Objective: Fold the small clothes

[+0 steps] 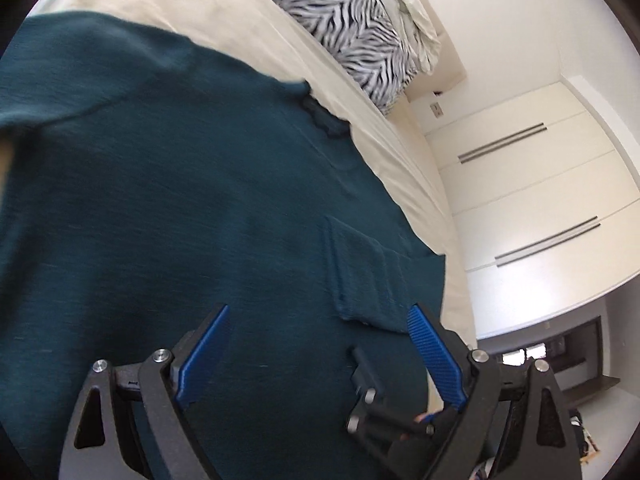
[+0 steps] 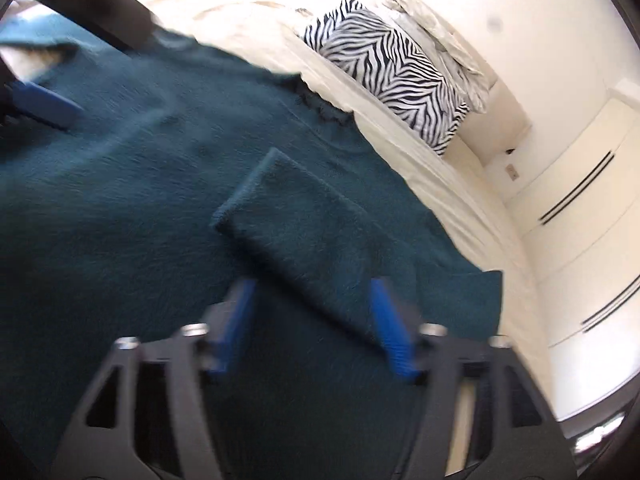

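A dark teal garment [image 1: 168,208] is seen spread flat over a cream bed [image 1: 224,12], filling the space ahead of and beneath both claws. In the left wrist view, the left claw [image 1: 318,314] is held released, its blue pads [image 1: 206,354] set wide apart with nothing between them; the cloth lies directly under and ahead of it. Ahead and to the right of this claw, a sewn patch or folded flap [image 1: 368,272] is seen on the garment, its lower edge just off the right pad. Further ahead and to the right, the garment's frayed edge meets the bare sheet. Beyond that, a zebra-print pillow [image 1: 344,28] is set at the far end of the bed, with a pale crumpled cover [image 1: 416,4] beside it. To the far right, white cupboard doors [image 1: 520,184] with dark bar handles are seen.

In the right wrist view, which is blurred, the other claw's blue pad [image 2: 40,106] is visible far to the left over the cloth. The right claw [image 2: 312,292] is likewise held released, nothing being gripped. The flap [image 2: 304,232] lies just ahead of it, reaching down between the pads, with the flap's near corner at the right pad [image 2: 390,328]. The garment [image 2: 120,208] extends to the left, ahead and beneath. The pillow [image 2: 392,68] is seen ahead and to the right, well apart from the claw.
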Action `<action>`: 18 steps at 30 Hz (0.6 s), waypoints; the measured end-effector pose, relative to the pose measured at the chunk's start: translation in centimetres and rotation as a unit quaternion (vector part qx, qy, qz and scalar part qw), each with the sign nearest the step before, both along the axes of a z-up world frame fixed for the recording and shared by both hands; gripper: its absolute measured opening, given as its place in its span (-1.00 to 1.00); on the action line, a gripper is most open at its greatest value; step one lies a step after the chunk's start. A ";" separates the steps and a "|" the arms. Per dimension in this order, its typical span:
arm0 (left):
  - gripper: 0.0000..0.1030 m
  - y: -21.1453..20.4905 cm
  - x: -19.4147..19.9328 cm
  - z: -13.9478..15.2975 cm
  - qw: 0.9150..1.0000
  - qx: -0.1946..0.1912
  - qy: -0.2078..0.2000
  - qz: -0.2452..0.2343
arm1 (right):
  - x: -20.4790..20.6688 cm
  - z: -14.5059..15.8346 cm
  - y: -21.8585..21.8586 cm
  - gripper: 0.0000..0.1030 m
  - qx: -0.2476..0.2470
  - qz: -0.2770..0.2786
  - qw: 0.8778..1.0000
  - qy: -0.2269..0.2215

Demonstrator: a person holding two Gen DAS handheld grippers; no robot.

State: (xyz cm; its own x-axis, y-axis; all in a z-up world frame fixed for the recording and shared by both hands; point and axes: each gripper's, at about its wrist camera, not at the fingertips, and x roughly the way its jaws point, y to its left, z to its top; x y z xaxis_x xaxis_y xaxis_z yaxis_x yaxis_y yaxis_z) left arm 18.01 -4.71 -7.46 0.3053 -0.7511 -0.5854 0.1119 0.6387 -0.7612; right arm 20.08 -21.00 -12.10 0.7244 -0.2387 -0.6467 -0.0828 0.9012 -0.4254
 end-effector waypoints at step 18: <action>-0.85 -10.1 6.0 -1.1 0.995 0.062 0.032 -0.071 | -5.6 -3.0 -17.5 0.49 0.567 -0.157 0.808 -0.030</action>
State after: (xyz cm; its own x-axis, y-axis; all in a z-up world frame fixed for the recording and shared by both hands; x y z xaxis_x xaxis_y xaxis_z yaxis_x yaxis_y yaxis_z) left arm 24.00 -14.79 -8.53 0.1603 -0.7054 -0.6905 0.1619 0.7088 -0.6866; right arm 14.47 -38.46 -15.13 0.7816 0.3043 -0.5445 0.2150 0.6880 0.6931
